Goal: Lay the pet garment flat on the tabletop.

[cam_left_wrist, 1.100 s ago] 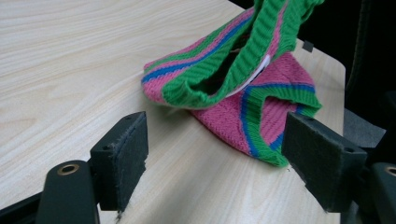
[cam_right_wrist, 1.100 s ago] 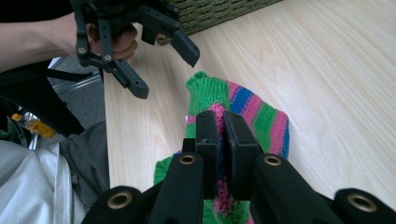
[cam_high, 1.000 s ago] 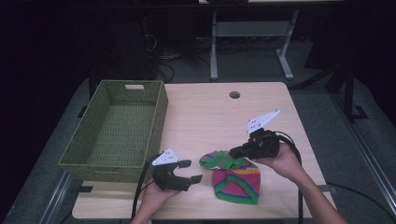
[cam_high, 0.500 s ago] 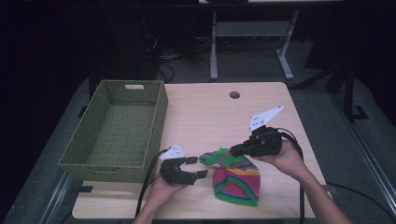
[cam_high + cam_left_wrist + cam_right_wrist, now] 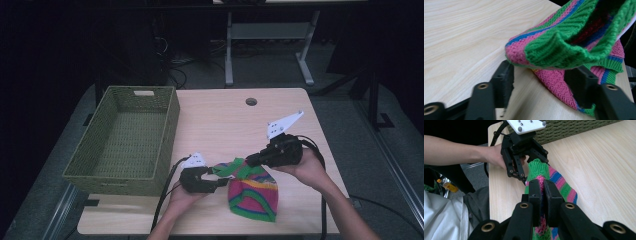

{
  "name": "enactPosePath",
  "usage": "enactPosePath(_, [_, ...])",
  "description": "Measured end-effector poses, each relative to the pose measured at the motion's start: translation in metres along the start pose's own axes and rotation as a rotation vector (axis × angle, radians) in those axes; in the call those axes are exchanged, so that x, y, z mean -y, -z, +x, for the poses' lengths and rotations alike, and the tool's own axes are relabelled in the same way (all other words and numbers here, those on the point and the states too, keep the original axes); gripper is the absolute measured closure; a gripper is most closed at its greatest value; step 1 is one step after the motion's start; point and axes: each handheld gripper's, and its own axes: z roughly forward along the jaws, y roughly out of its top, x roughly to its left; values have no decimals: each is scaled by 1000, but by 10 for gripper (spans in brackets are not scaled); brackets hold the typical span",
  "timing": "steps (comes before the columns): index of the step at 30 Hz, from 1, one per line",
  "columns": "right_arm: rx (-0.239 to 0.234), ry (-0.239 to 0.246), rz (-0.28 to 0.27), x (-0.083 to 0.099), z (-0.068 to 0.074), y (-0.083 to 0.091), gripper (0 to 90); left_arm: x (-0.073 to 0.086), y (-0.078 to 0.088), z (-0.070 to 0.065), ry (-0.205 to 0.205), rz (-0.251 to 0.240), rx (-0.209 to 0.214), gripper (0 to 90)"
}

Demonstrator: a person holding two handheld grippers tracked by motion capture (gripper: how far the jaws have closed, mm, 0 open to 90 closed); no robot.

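- Striped knit hat (image 5: 252,192) is lying near the table's (image 5: 220,120) near edge, right of centre; its body is flat on the wood and its green ribbed cuff (image 5: 564,47) is lifted off the surface toward the left.
- Left gripper (image 5: 212,182) is seen beside the cuff with jaws spread wide; in the left gripper view the raised cuff hangs between and above them, not yet clamped.
- Right gripper (image 5: 252,159) is closed on a fold of the knit at the hat's upper edge; jaws are pressed together on the fabric in the right gripper view.
- Handling, as judged: light, soft, stretchy, not fragile; it will sag and drape when lifted. Ribbed cuff is thickest, so best grip is expected there, two points apart.
- Woven green basket (image 5: 125,140) is seen at the far-left side of the table, nothing in it.
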Motion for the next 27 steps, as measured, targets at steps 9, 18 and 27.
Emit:
enactPosePath(9, [10, -4, -4, 3, -3, 4, 847, -9, 4, -6, -55, -66, 39, 738])
enactPosePath(18, [12, -26, -10, 5, -7, 5, 848, -15, 12, -10, -75, -106, 31, 861])
enactPosePath(27, [28, -51, -17, 8, -14, 8, 847, -18, 22, -13, -102, -125, 12, 881])
